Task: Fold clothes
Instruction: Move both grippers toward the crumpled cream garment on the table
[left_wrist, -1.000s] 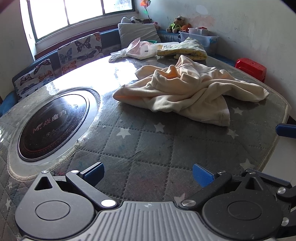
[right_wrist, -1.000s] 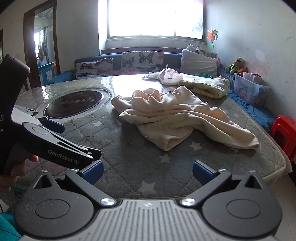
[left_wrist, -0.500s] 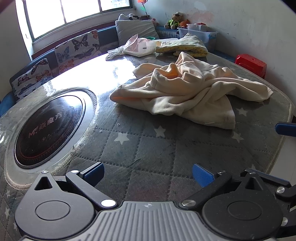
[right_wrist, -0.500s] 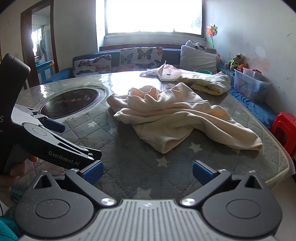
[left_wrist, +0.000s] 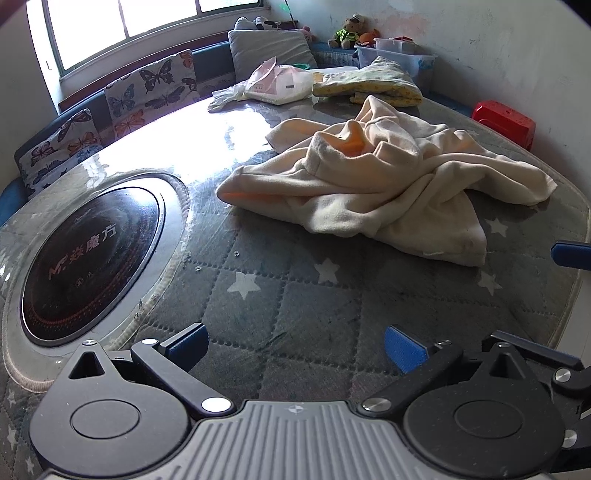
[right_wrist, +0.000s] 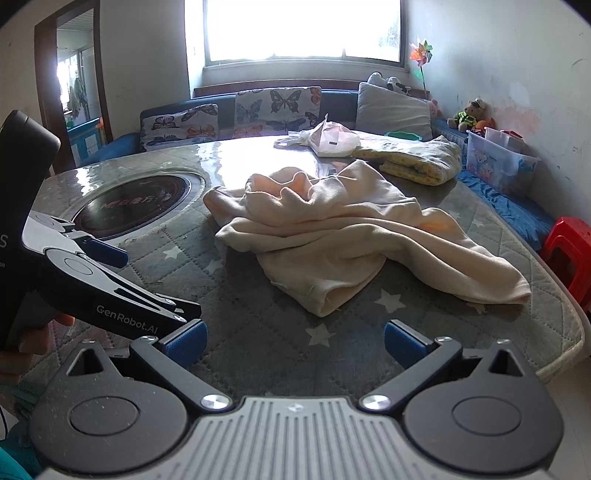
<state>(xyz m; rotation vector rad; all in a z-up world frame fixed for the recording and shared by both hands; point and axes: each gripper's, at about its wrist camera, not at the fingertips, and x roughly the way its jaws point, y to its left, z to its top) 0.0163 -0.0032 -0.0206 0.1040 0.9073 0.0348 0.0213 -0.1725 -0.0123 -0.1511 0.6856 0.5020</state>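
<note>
A crumpled cream garment (left_wrist: 384, 184) lies in a heap on the grey star-quilted table (left_wrist: 280, 295); it also shows in the right wrist view (right_wrist: 332, 236). My left gripper (left_wrist: 295, 347) is open and empty, above the table short of the garment's near edge. My right gripper (right_wrist: 293, 341) is open and empty, a little short of the garment's front corner. The left gripper's body (right_wrist: 92, 280) shows at the left of the right wrist view.
A round black cooktop (left_wrist: 88, 254) is set in the table at the left. A folded yellow blanket (left_wrist: 369, 85) and a pink-white bag (left_wrist: 277, 85) lie at the far side. A red stool (right_wrist: 569, 251) stands off the right edge.
Both grippers have moved forward toward the garment, which now looks larger and nearer. Both stay open. The garment has not moved.
</note>
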